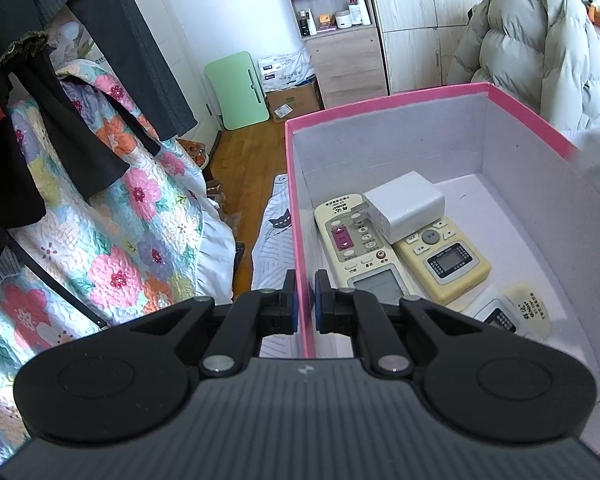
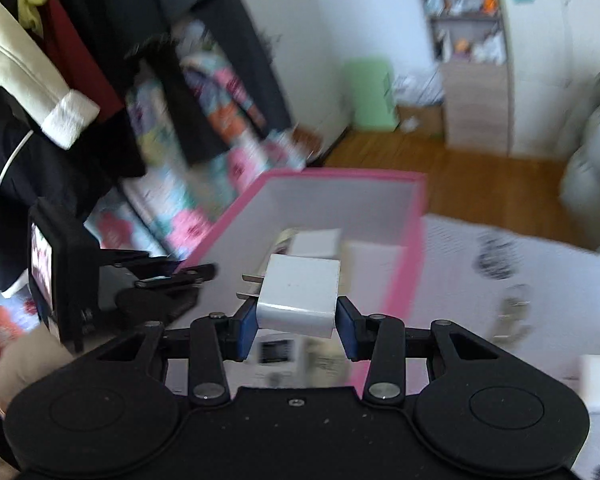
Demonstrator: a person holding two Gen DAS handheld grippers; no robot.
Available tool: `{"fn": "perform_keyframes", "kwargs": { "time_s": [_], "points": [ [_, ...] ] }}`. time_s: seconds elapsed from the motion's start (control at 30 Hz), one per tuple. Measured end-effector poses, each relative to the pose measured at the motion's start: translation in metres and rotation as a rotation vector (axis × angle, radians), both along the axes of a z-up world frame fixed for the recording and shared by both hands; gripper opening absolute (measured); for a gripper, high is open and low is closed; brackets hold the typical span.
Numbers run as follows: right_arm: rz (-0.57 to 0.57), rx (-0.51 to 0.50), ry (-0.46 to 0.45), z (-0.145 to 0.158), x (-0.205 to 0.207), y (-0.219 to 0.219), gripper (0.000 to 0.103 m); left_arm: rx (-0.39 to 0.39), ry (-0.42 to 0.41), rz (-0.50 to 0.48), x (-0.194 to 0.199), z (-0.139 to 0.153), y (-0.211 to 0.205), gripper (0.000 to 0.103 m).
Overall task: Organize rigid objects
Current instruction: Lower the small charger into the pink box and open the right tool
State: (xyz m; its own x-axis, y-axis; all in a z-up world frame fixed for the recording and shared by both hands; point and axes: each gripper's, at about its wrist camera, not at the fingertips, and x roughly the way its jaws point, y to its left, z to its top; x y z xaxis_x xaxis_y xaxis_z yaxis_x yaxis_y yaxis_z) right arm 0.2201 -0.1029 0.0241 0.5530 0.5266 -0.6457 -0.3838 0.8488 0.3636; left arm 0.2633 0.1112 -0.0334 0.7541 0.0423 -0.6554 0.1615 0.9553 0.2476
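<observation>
Clamped between the right gripper (image 2: 296,322) pads, a white charger plug (image 2: 300,298) hangs above the pink box (image 2: 414,240) near edge, while the left gripper (image 1: 305,304) pinches that box's wall shut; carrying looks underway, and next seems lowering inside beside the remotes (image 1: 444,256).

My right claw (image 2: 296,322) grips a white plug adapter (image 2: 300,300) between its blue pads, the two metal prongs pointing left. Just beyond it lies the pink box (image 2: 414,248), open at the top, with pale blurred things inside that I cannot make out. My left claw (image 2: 172,280) sits at the box's left wall. Right of the box spreads a white patterned bedsheet (image 2: 520,272). Beyond the box are wooden floor (image 2: 460,168) and a green panel (image 2: 370,94).
</observation>
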Motion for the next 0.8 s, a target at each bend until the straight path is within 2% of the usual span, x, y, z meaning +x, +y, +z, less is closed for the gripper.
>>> {"fn": "perform_keyframes", "kwargs": {
  "time_s": [0.1, 0.17, 0.3, 0.4, 0.5, 0.6, 0.8],
  "points": [
    [0.071, 0.023, 0.088, -0.019, 0.036, 0.026, 0.047, -0.017, 0.0, 0.006, 0.0, 0.001, 0.003, 0.006],
    [0.065, 0.018, 0.166, -0.035, 0.056, 0.041, 0.047, -0.03, 0.007, 0.012, 0.001, 0.001, 0.005, 0.006],
    [0.041, -0.1, 0.227, -0.057, 0.078, 0.068, 0.046, -0.056, 0.012, 0.02, 0.002, 0.001, 0.01, 0.005],
    [0.075, -0.158, 0.181, -0.058, 0.078, 0.078, 0.05, -0.05, 0.011, 0.014, 0.0, 0.001, 0.009, 0.005],
    [0.071, -0.097, 0.119, -0.038, 0.063, 0.063, 0.059, -0.053, 0.01, 0.013, 0.001, 0.001, 0.011, 0.005],
    [0.043, -0.009, 0.065, -0.013, 0.039, 0.029, 0.06, -0.065, 0.015, 0.012, 0.002, 0.001, 0.012, 0.005],
    [-0.068, 0.046, -0.01, 0.016, -0.014, -0.043, 0.06, -0.05, 0.005, 0.01, 0.001, -0.001, 0.012, 0.005]
  ]
}}
